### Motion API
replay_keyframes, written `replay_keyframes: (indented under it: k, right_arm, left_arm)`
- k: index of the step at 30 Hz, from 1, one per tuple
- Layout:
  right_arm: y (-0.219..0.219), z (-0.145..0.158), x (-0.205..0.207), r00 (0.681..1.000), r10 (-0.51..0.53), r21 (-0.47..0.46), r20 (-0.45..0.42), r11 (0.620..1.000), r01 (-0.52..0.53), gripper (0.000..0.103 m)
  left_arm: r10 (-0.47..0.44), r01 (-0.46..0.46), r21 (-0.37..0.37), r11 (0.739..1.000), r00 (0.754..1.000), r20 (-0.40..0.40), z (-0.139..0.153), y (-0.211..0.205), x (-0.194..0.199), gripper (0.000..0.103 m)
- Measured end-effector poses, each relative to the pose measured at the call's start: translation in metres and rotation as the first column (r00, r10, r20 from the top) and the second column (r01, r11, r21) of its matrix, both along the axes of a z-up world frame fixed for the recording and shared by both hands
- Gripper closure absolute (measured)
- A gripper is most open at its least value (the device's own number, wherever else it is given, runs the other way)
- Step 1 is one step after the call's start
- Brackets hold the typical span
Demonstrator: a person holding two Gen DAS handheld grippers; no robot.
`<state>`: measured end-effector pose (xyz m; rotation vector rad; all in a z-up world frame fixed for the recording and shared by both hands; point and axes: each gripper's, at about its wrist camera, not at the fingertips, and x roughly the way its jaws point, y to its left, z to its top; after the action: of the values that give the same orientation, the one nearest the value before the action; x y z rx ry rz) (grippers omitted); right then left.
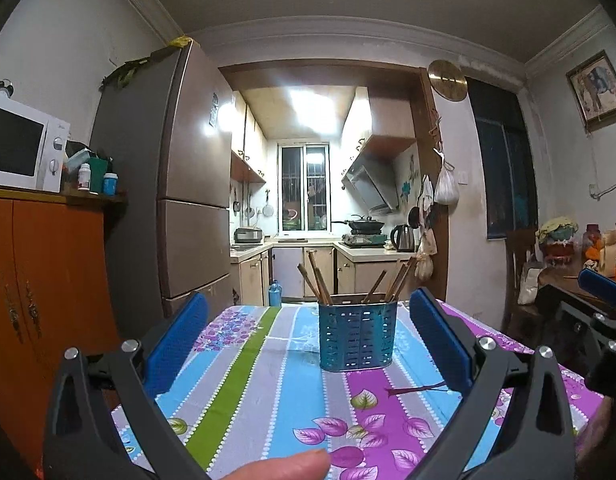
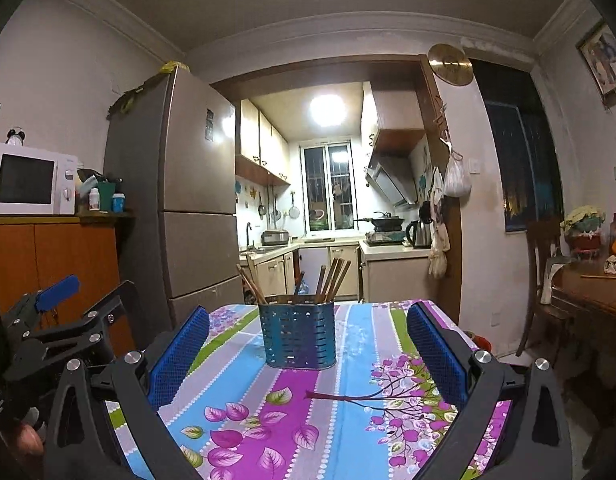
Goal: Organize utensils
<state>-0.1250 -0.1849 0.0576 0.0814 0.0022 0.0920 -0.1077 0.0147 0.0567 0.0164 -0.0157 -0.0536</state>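
We hold both the left tool (image 1: 308, 344) and right tool (image 2: 308, 348) spread wide, gripping nothing; ahead between their textured blue pads stands a perforated blue metal caddy (image 1: 357, 336) of wooden chopsticks (image 1: 317, 282) on the floral-clothed worktop (image 1: 244, 380).

The chopsticks' (image 1: 319, 284) lower ends sit hidden inside the blue holder (image 1: 357, 336); a fingertip (image 1: 284, 466) is cut off at the frame's bottom edge
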Motion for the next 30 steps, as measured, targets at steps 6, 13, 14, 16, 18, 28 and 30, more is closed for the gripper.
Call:
replay_keyframes:
  k: [6, 13, 14, 16, 18, 28, 30]
  right_arm:
    - [-0.005, 0.004, -0.003, 1.0, 0.004, 0.004, 0.007, 1.0, -0.005, 0.004]
    - [-0.008, 0.006, -0.003, 0.999, 0.027, -0.005, -0.03, 1.0, -0.027, 0.004]
    - [-0.008, 0.006, -0.003, 0.999, 0.029, -0.006, -0.036, 1.0, -0.029, 0.004]
    - [-0.008, 0.005, -0.002, 0.998, 0.027, -0.007, -0.049, 1.0, -0.028, 0.004]
    - [-0.01, 0.005, -0.002, 0.998, 0.029, 0.0, -0.054, 1.0, -0.029, 0.004]
    - [-0.009, 0.006, -0.006, 0.997, 0.049, -0.016, -0.056, 0.999, -0.05, 0.004]
    - [-0.008, 0.006, -0.007, 0.997, 0.054, -0.02, -0.056, 0.998, -0.055, 0.004]
  left_arm:
    - [-0.015, 0.014, -0.006, 1.0, 1.0, -0.014, 0.002, 0.001, 0.001, 0.005]
    - [-0.034, 0.034, -0.008, 0.999, 0.998, -0.05, 0.0, 0.008, 0.003, 0.005]
    - [-0.035, 0.035, -0.009, 0.999, 0.998, -0.057, 0.0, 0.009, 0.003, 0.005]
    - [-0.035, 0.034, -0.011, 0.999, 0.997, -0.066, -0.001, 0.01, 0.004, 0.005]
    - [-0.036, 0.034, -0.016, 0.999, 0.996, -0.076, -0.001, 0.011, 0.005, 0.005]
    - [-0.049, 0.046, -0.035, 0.998, 0.995, -0.092, 0.002, 0.013, 0.005, 0.005]
    - [-0.054, 0.051, -0.041, 0.998, 0.994, -0.094, 0.002, 0.013, 0.006, 0.005]
